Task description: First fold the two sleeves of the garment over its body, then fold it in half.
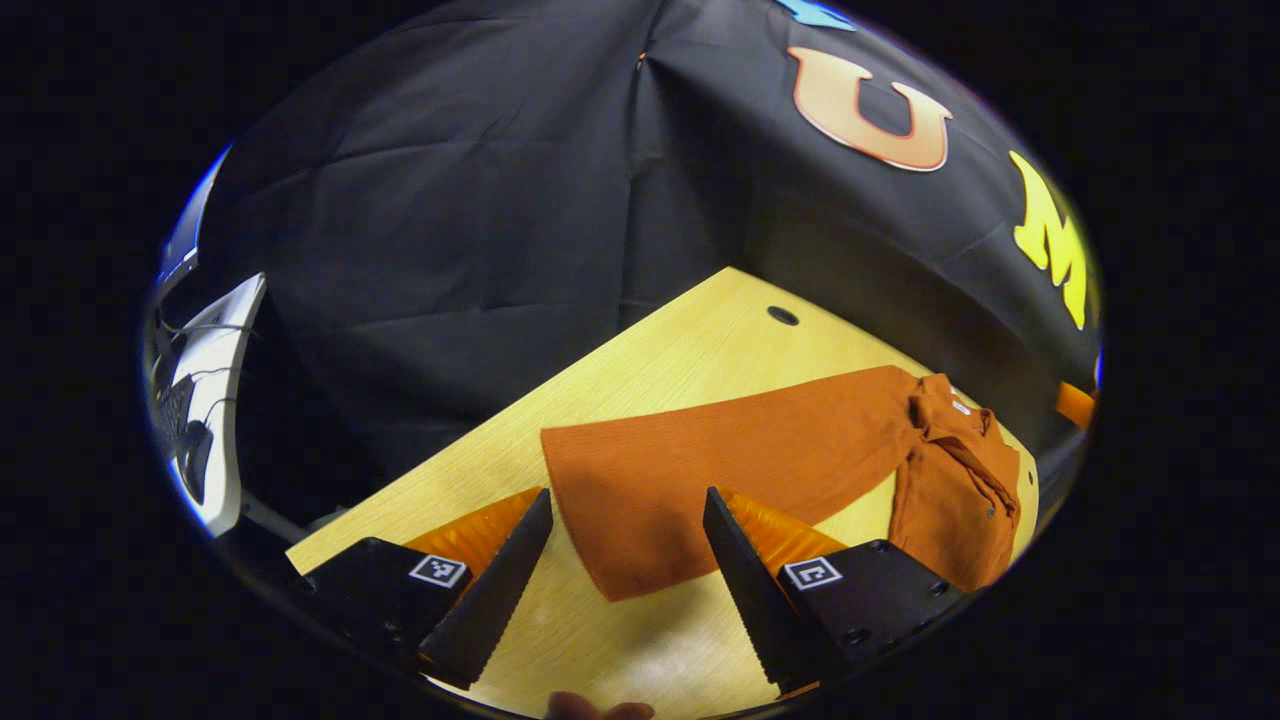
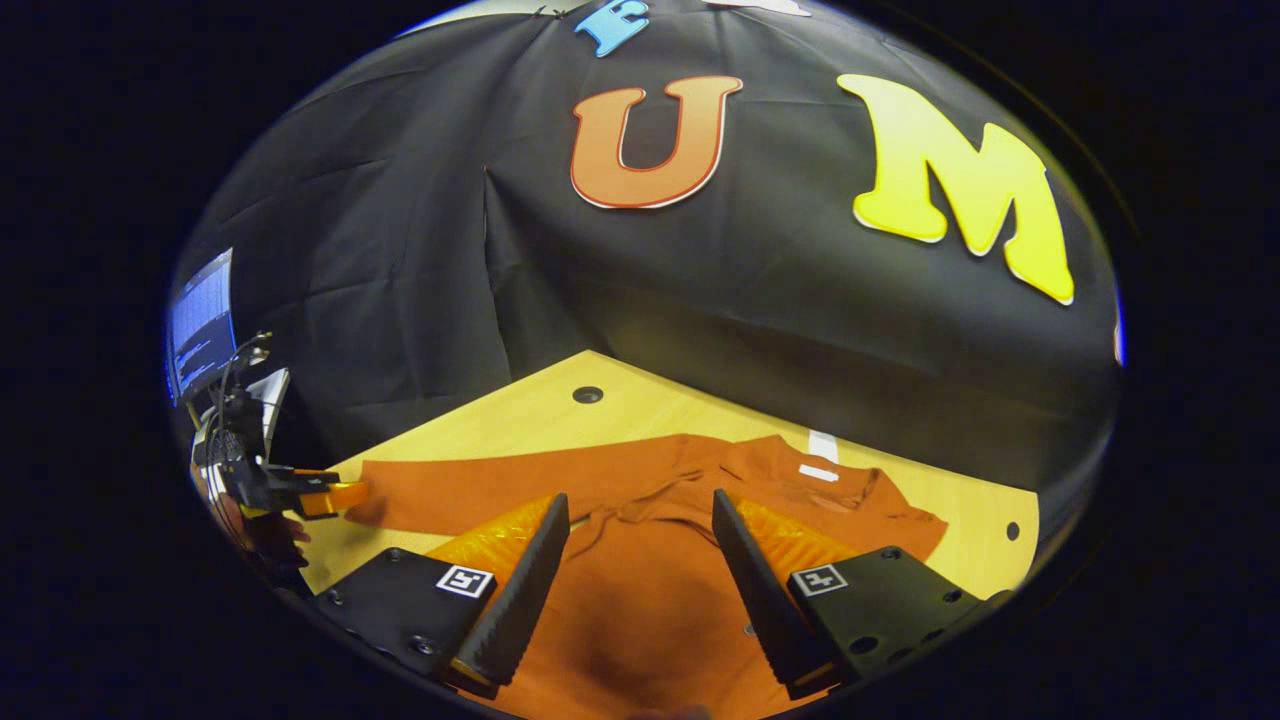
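An orange long-sleeved garment (image 1: 760, 450) lies flat on the pale wooden table (image 1: 680, 350), its collar (image 1: 950, 420) at the far right of the left gripper view. One sleeve stretches straight out, and its cuff end (image 1: 600, 540) lies between the fingers of my left gripper (image 1: 627, 495), which stands open just above it. In the right gripper view my right gripper (image 2: 639, 497) is open over the garment's body (image 2: 640, 590), short of the collar (image 2: 818, 472). The outstretched sleeve (image 2: 480, 500) runs left to the other gripper (image 2: 310, 495), which a hand (image 2: 262, 535) holds.
The table has a round cable hole near its far corner (image 2: 588, 394) and another by the right edge (image 2: 1012, 530). The black cloth wall (image 2: 700, 300) stands right behind the table. A lit monitor (image 2: 200, 320) and a white desk with cables (image 1: 215, 400) stand off to the left.
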Tool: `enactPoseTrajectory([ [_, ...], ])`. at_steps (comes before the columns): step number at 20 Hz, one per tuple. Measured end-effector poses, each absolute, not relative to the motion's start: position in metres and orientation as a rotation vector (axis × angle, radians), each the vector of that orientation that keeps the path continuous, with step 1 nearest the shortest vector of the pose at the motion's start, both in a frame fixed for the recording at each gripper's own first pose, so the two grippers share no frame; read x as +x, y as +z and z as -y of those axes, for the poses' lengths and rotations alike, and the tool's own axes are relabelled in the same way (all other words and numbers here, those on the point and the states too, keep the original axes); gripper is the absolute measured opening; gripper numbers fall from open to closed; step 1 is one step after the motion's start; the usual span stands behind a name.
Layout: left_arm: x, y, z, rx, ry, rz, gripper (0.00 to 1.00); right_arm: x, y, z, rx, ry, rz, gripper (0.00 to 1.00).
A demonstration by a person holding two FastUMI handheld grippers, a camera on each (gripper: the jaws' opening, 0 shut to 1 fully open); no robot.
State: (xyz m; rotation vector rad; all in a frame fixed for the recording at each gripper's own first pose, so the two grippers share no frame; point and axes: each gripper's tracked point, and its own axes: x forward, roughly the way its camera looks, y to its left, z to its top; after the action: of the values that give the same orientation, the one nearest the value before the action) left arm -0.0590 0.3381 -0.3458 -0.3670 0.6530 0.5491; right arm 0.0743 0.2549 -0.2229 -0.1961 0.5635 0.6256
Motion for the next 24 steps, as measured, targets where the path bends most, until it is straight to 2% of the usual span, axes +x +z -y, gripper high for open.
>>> enactPoseTrajectory([
  [4, -0.055, -0.358, -0.349, -0.370, 0.631, -0.649, 1.00, 0.056, -0.214, -0.222, -0.181, 0.559, -0.577, 0.92],
  [5, -0.053, -0.359, -0.349, -0.360, 0.636, -0.654, 0.98, 0.056, -0.209, -0.217, -0.180, 0.543, -0.569, 0.93],
  [9, -0.054, -0.364, -0.347, -0.209, 0.647, -0.690, 0.99, 0.047, -0.194, -0.198, -0.147, 0.501, -0.558, 0.92],
  [11, -0.049, -0.366, -0.343, -0.226, 0.651, -0.657, 1.00, 0.044, -0.193, -0.188, -0.168, 0.488, -0.559, 0.92],
  [12, -0.049, -0.366, -0.341, -0.231, 0.660, -0.649, 0.96, 0.043, -0.192, -0.183, -0.181, 0.487, -0.561, 0.92],
  [13, -0.050, -0.364, -0.340, -0.220, 0.666, -0.654, 0.83, 0.041, -0.189, -0.179, -0.186, 0.487, -0.562, 0.92],
  [15, -0.040, -0.361, -0.333, -0.217, 0.630, -0.652, 0.77, 0.039, -0.181, -0.173, -0.178, 0.484, -0.558, 0.92],
  [18, -0.038, -0.362, -0.335, -0.212, 0.615, -0.638, 0.13, 0.034, -0.169, -0.161, -0.161, 0.481, -0.551, 0.92],
  [24, -0.027, -0.354, -0.332, -0.414, 0.567, -0.642, 0.04, 0.017, -0.166, -0.133, -0.137, 0.448, -0.555, 0.92],
])
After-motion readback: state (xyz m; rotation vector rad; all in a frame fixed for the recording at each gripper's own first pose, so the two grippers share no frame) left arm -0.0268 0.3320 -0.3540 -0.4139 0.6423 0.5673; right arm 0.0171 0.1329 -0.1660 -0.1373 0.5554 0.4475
